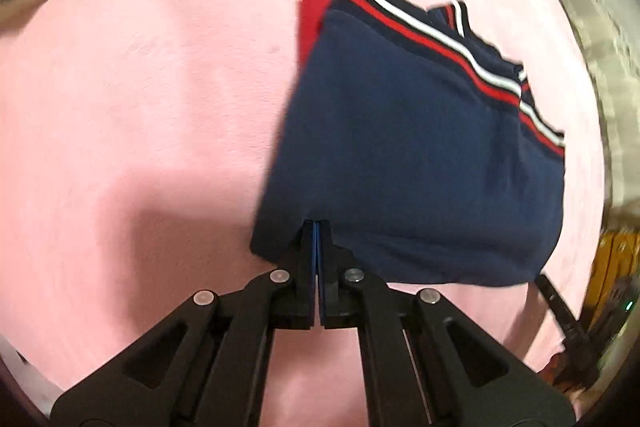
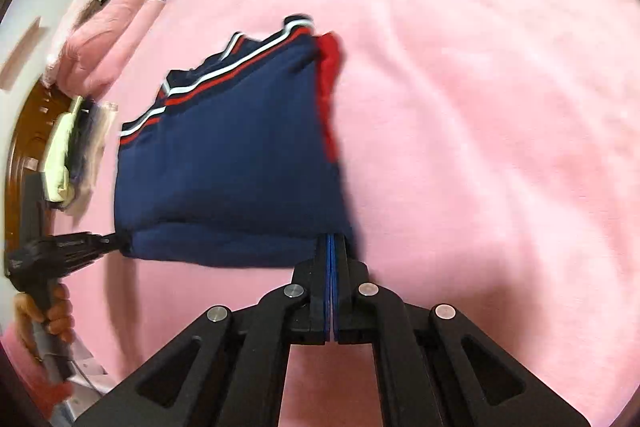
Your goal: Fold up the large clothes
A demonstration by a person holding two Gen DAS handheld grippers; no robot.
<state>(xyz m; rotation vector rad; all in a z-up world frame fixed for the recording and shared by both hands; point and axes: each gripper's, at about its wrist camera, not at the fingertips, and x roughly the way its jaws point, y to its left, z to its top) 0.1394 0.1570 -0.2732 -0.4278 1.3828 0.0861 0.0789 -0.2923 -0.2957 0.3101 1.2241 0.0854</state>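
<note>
No brand, label or readable writing was to be seen on anything in either view.

The left gripper [image 1: 316, 227] was seen with its jaws pressed together on the near edge of a navy garment [image 1: 400, 155], close to that edge's left corner, a thin fold of the cloth being pinched between the blue pads. The right gripper [image 2: 333, 239] was likewise clamped tight on the same near edge at its right corner. From the right wrist view the left gripper [image 2: 116, 239] was seen at the opposite corner, gripped by a hand [image 2: 48, 319] on its handle.

The garment was spread on a pink blanket [image 1: 140, 107], folded into a rough rectangle, with a hem of red and white stripes [image 1: 460, 51] along its far edge and a red part [image 2: 330, 99] showing along one side. Both views were blurred, so whether the pinched edge was lifted off the blanket or resting on it could not be told.
</note>
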